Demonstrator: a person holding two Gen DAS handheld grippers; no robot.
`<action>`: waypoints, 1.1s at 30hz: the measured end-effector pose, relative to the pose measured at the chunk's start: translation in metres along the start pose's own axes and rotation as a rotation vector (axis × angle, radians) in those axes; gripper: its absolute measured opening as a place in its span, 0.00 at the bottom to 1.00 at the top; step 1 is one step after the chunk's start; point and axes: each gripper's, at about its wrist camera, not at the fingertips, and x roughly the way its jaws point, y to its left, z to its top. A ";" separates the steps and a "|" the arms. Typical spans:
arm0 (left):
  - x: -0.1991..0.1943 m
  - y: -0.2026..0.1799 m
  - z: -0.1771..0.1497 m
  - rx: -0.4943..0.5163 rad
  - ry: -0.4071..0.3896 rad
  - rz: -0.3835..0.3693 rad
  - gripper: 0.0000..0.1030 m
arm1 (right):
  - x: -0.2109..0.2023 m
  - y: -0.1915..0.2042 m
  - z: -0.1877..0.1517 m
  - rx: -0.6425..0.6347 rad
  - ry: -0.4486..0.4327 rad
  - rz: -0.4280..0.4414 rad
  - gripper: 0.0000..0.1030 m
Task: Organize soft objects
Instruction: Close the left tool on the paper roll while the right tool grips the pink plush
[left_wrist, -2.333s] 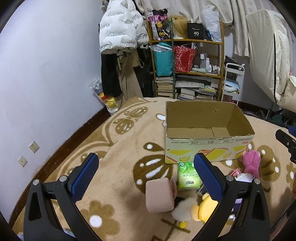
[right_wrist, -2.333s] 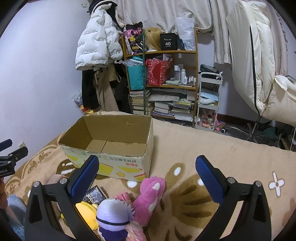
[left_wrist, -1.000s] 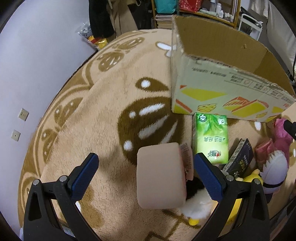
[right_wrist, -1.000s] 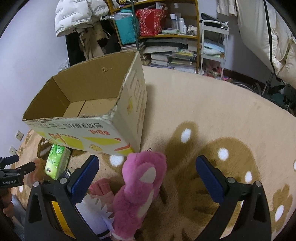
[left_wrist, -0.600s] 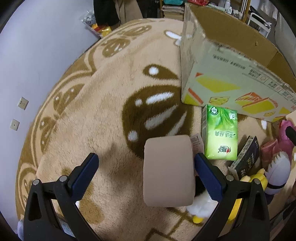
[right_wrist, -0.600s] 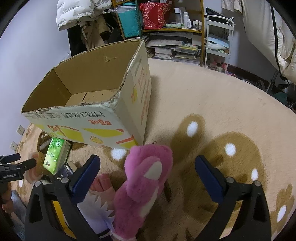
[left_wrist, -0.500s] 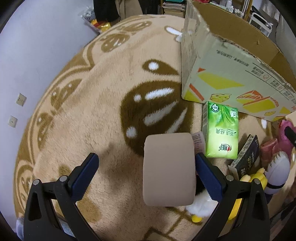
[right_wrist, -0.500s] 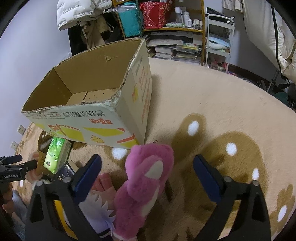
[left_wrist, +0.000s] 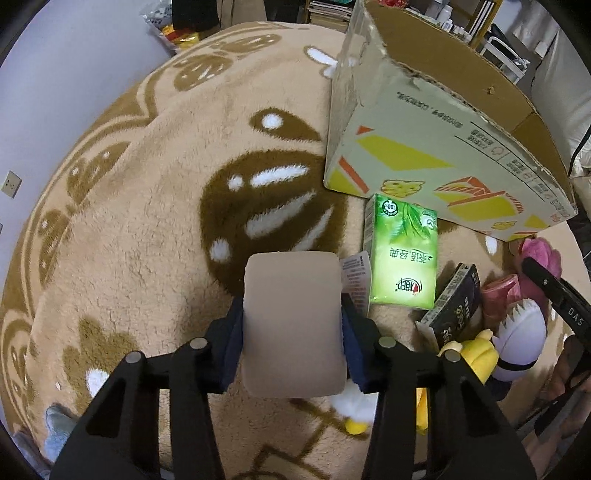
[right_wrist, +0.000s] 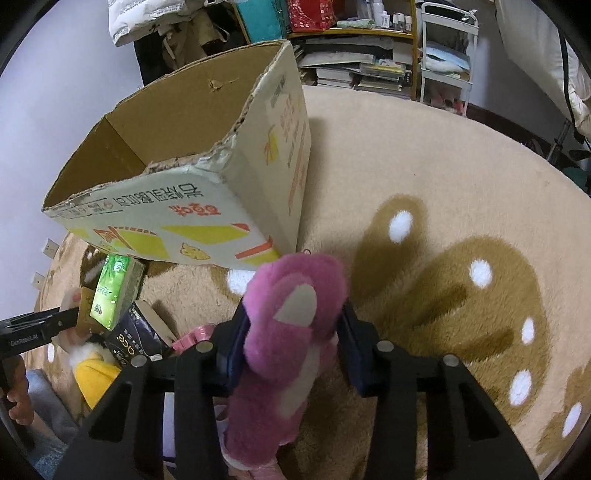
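Observation:
My left gripper is shut on a soft beige block with a paper tag, low over the rug. My right gripper is shut on a pink plush bear, squeezing its upper body. An open cardboard box stands just beyond both; it also shows in the right wrist view. A yellow plush and a white-and-purple plush lie to the right of the block. The bear shows partly in the left wrist view.
A green tissue pack and a black box lie on the tan patterned rug by the box's front. A bookshelf and hanging clothes stand behind. The left gripper shows in the right wrist view.
Both grippers came down from a raised view toward the rug and closed: the left on the beige block, the right on the pink bear. Half a second ago both stood open around them.

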 end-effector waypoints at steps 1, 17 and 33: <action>-0.002 -0.001 0.000 0.002 -0.003 0.001 0.43 | -0.001 0.001 0.000 -0.007 -0.007 0.000 0.45; -0.064 -0.007 -0.008 0.029 -0.258 0.050 0.42 | -0.054 0.016 0.000 -0.067 -0.196 -0.013 0.45; -0.166 -0.030 -0.023 0.080 -0.656 0.063 0.42 | -0.148 0.047 0.003 -0.144 -0.518 0.069 0.45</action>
